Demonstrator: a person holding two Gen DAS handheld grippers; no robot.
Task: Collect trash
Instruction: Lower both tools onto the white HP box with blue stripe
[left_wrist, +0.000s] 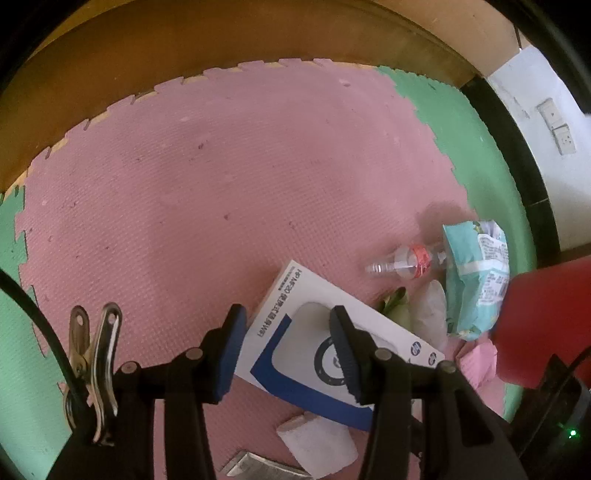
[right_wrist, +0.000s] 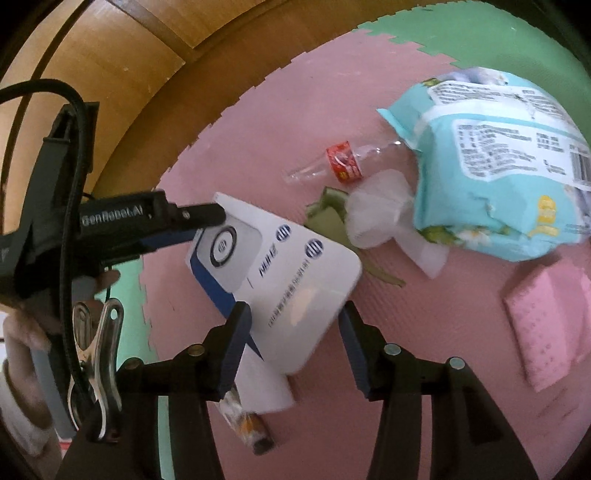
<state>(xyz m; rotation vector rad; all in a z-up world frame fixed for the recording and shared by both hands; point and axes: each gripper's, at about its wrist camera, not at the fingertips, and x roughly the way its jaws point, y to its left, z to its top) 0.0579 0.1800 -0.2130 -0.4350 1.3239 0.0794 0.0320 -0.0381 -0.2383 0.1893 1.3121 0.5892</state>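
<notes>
A white and blue flat box (left_wrist: 317, 354) (right_wrist: 280, 277) lies on the pink foam mat. My left gripper (left_wrist: 288, 350) is open just above the box, one finger at its edge, one over its middle; it also shows in the right wrist view (right_wrist: 199, 221), reaching over the box's far corner. My right gripper (right_wrist: 291, 339) is open and straddles the box's near end. Beyond lie a clear plastic bottle (left_wrist: 402, 264) (right_wrist: 336, 162) with a red label, a teal wipes pack (left_wrist: 476, 280) (right_wrist: 498, 162), a crumpled clear wrapper (right_wrist: 384, 218) and a pink packet (right_wrist: 550, 317).
A white roll (left_wrist: 317, 443) and a small foil wrapper (right_wrist: 251, 428) lie close under the grippers. A red bin-like object (left_wrist: 546, 325) stands at the right. Green mat tiles (left_wrist: 476, 155) border the pink mat (left_wrist: 221, 184). A wooden wall (right_wrist: 129, 92) runs behind.
</notes>
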